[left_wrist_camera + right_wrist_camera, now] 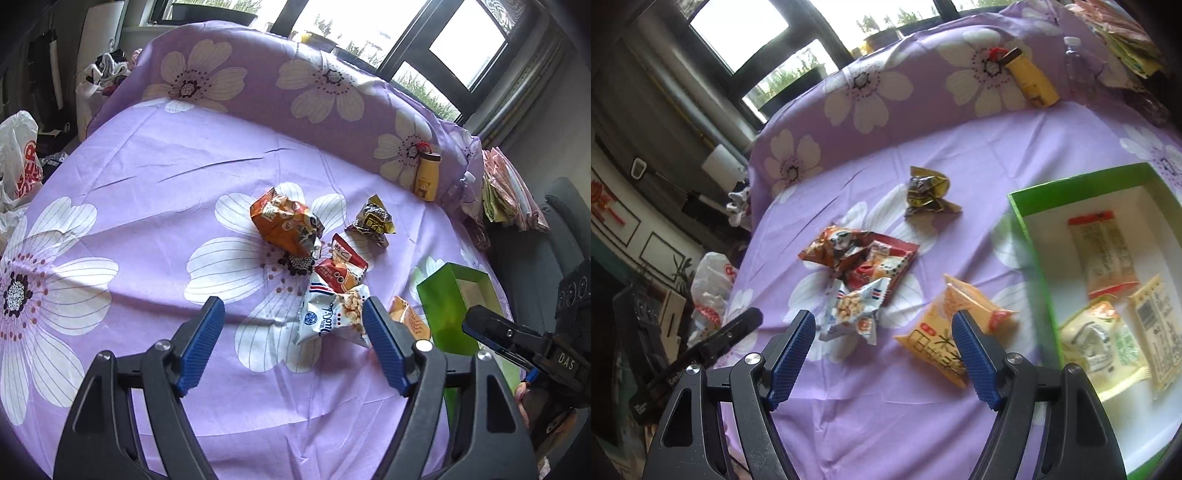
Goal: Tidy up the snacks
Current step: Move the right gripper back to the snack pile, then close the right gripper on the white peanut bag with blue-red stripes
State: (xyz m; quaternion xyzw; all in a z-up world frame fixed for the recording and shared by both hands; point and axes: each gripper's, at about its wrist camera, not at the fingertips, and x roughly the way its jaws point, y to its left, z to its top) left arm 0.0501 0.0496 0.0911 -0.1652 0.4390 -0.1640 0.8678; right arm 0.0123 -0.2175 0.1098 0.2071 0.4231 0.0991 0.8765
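Note:
Several snack packets lie on the purple flowered cloth (147, 166). My left gripper (295, 321) is open and empty just short of a white and blue packet (332, 317). Beyond it lie a red packet (341, 267), a crumpled orange bag (284, 225) and a dark packet (373, 221). My right gripper (882, 332) is open and empty, with a yellow-orange packet (945, 328) just past its right finger. At the right stands a green box (1030, 251) with a white inside that holds several pale packets (1104, 254). A finger (495, 328) of the right gripper shows in the left wrist view.
A yellow bottle (1032, 81) and a clear plastic bottle (1075, 66) lean on the raised cloth-covered back. A stack of pink and yellow bags (509, 192) lies off the right edge. A white plastic bag (20, 155) sits beyond the left edge.

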